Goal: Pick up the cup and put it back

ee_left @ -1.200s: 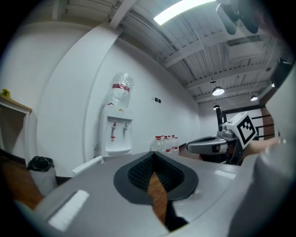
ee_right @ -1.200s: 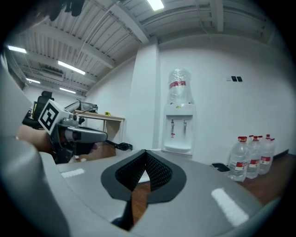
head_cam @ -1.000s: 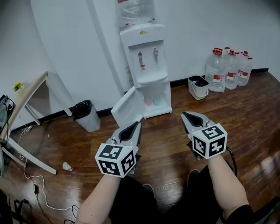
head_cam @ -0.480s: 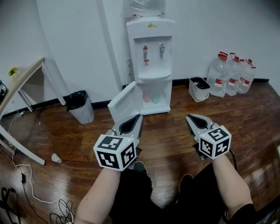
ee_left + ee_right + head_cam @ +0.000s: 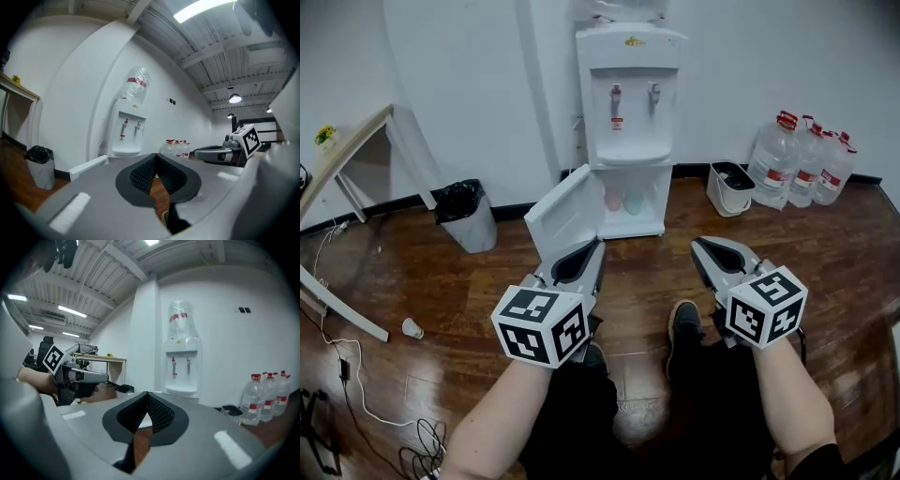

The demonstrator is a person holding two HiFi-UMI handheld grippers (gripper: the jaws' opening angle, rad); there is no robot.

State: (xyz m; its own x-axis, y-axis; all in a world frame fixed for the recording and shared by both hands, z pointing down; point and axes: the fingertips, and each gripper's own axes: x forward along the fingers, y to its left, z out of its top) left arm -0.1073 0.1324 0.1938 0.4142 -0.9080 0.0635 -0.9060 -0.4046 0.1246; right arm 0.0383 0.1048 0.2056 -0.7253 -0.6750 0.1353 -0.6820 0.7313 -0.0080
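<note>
Two cups, one pink (image 5: 612, 200) and one pale green (image 5: 635, 202), stand inside the lower cabinet of the white water dispenser (image 5: 628, 103). The cabinet door (image 5: 565, 215) hangs open to the left. My left gripper (image 5: 597, 243) is held level in front of that door, shut and empty, its tips meeting in the left gripper view (image 5: 156, 155). My right gripper (image 5: 697, 244) is beside it to the right, also shut with nothing in it (image 5: 147, 393). Both are some way short of the cabinet.
A black bin (image 5: 466, 215) stands left of the dispenser, with a wooden table (image 5: 352, 150) further left. A white bucket (image 5: 729, 187) and several water bottles (image 5: 811, 159) stand on the right. A paper cup (image 5: 412, 328) and cables (image 5: 347, 375) lie on the wooden floor.
The dispenser has come closer and more central as the person steps toward it. Both grippers have advanced with the body, still shut. A shoe now shows between the arms.
</note>
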